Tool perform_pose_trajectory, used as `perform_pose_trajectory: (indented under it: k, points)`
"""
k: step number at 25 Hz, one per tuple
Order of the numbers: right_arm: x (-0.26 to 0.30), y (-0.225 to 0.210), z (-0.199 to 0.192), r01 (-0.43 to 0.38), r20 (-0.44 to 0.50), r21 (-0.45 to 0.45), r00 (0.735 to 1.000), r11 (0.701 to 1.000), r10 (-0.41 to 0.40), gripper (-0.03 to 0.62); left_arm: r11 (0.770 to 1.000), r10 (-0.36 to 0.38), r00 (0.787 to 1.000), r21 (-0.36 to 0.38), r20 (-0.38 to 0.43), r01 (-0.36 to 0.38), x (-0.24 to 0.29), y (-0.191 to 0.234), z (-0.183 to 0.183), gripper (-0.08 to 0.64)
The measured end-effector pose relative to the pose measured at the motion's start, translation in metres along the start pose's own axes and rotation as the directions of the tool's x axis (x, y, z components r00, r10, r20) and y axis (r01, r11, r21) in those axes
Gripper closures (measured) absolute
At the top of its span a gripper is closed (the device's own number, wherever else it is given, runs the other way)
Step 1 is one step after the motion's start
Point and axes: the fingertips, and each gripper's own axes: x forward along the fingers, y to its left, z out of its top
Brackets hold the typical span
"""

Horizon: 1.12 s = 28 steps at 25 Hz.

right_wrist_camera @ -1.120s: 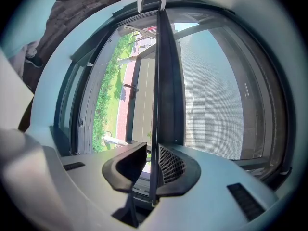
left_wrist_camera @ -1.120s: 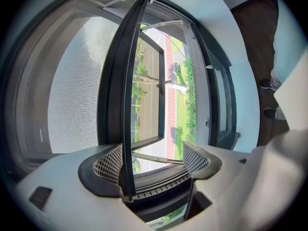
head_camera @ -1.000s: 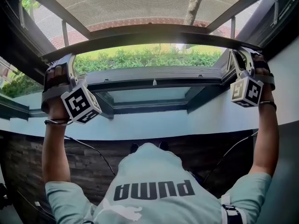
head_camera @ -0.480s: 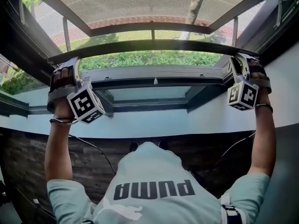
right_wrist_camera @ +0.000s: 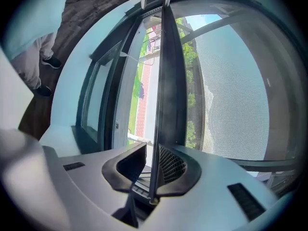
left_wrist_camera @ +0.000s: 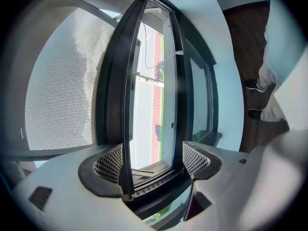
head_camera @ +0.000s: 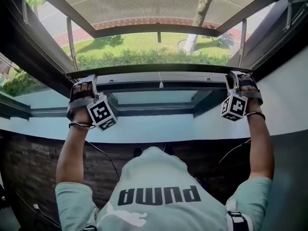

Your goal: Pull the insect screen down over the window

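Jaws of the right gripper (right_wrist_camera: 152, 162) clamp the screen's bar (right_wrist_camera: 169, 81). The left gripper (left_wrist_camera: 154, 160) gapes, the bar against one pad only. Only the head view shows the whole bar, close above the lower frame (head_camera: 130, 80), with fine grey mesh (head_camera: 144, 4) stretched taut beyond it.

Daylight fills the window (head_camera: 154, 84) above a white wall (head_camera: 207, 121) and dark wooden floor (head_camera: 29, 172).

daylight pours in through the window (head_camera: 144, 79); beyond it the lawn (head_camera: 139, 42) glares, below it the wall (head_camera: 29, 167) sits in shade. your screen bar (head_camera: 144, 68) reads as a dark silhouette. both gripper views bend and darken toward their edges.
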Motion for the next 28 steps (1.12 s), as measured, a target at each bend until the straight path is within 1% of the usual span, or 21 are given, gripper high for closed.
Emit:
perform_pose_trajectory:
  k: [3,5,7,10,12,13,14,16,17,19,20,22,24,25,26,27,28]
  points:
    - [0.014,0.035,0.008,-0.065,-0.007,-0.023,0.998,0.998,0.065,0.514,0.998,-0.066,0.998,0.016,-0.014,0.067,0.018,-0.033,0.003,0.181]
    - [0.021,0.052,0.018,-0.091,0.001,-0.029,0.996,0.995,0.091,0.514,0.994,-0.105,0.994,0.03,-0.025,0.105,0.03,-0.055,0.004,0.181]
    - [0.032,0.079,0.019,-0.129,-0.025,-0.053,0.992,0.99,0.128,0.514,0.989,-0.138,0.99,0.038,-0.039,0.14,0.043,-0.079,0.006,0.183]
    - [0.052,0.123,0.022,-0.204,-0.064,-0.09,0.978,0.975,0.199,0.514,0.981,-0.187,0.981,0.042,-0.052,0.19,0.064,-0.116,0.009,0.183]
    - [0.063,0.144,0.027,-0.217,-0.091,-0.104,0.974,0.971,0.208,0.514,0.979,-0.199,0.979,0.036,-0.052,0.201,0.077,-0.137,0.011,0.184]
    - [0.066,0.15,0.03,-0.201,-0.102,-0.098,0.976,0.975,0.191,0.514,0.982,-0.184,0.982,0.029,-0.05,0.185,0.082,-0.144,0.012,0.184]
    - [0.067,0.152,0.031,-0.183,-0.108,-0.078,0.979,0.98,0.174,0.529,0.987,-0.157,0.987,0.019,-0.045,0.158,0.084,-0.146,0.013,0.189]
    - [0.067,0.153,0.03,-0.165,-0.109,-0.034,0.981,0.986,0.16,0.529,0.994,-0.108,0.994,0.001,-0.028,0.108,0.087,-0.144,0.014,0.189]
    - [0.068,0.153,0.029,-0.162,-0.113,-0.027,0.981,0.987,0.158,0.529,0.996,-0.094,0.995,-0.002,-0.023,0.094,0.088,-0.141,0.014,0.189]
    - [0.07,0.151,0.031,-0.157,-0.131,-0.028,0.98,0.987,0.152,0.529,0.996,-0.09,0.996,0.001,-0.024,0.09,0.088,-0.139,0.013,0.192]
    - [0.07,0.151,0.033,-0.142,-0.142,-0.028,0.98,0.989,0.137,0.529,0.996,-0.09,0.996,0.003,-0.028,0.09,0.088,-0.14,0.013,0.192]
    - [0.07,0.15,0.036,-0.072,-0.17,-0.019,0.983,0.997,0.068,0.529,0.998,-0.067,0.997,0.008,-0.034,0.068,0.089,-0.141,0.012,0.192]
    - [0.074,0.15,0.032,0.015,-0.201,-0.001,0.98,1.0,-0.015,0.529,1.0,-0.014,0.999,-0.006,-0.03,0.014,0.091,-0.135,0.014,0.195]
    - [0.077,0.15,0.029,0.046,-0.208,0.01,0.977,0.999,-0.043,0.529,1.0,0.003,1.0,-0.025,-0.024,-0.004,0.093,-0.131,0.015,0.209]
    - [0.081,0.149,0.027,0.061,-0.209,0.016,0.976,0.998,-0.057,0.529,0.999,0.008,1.0,-0.041,-0.02,-0.009,0.095,-0.127,0.016,0.266]
    - [0.083,0.147,0.029,0.056,-0.207,0.016,0.977,0.998,-0.051,0.521,0.999,0.012,1.0,-0.044,-0.024,-0.013,0.098,-0.124,0.017,0.301]
    - [0.086,0.147,0.031,0.037,-0.206,0.012,0.978,0.999,-0.034,0.512,0.999,0.024,0.999,-0.039,-0.033,-0.025,0.102,-0.121,0.018,0.295]
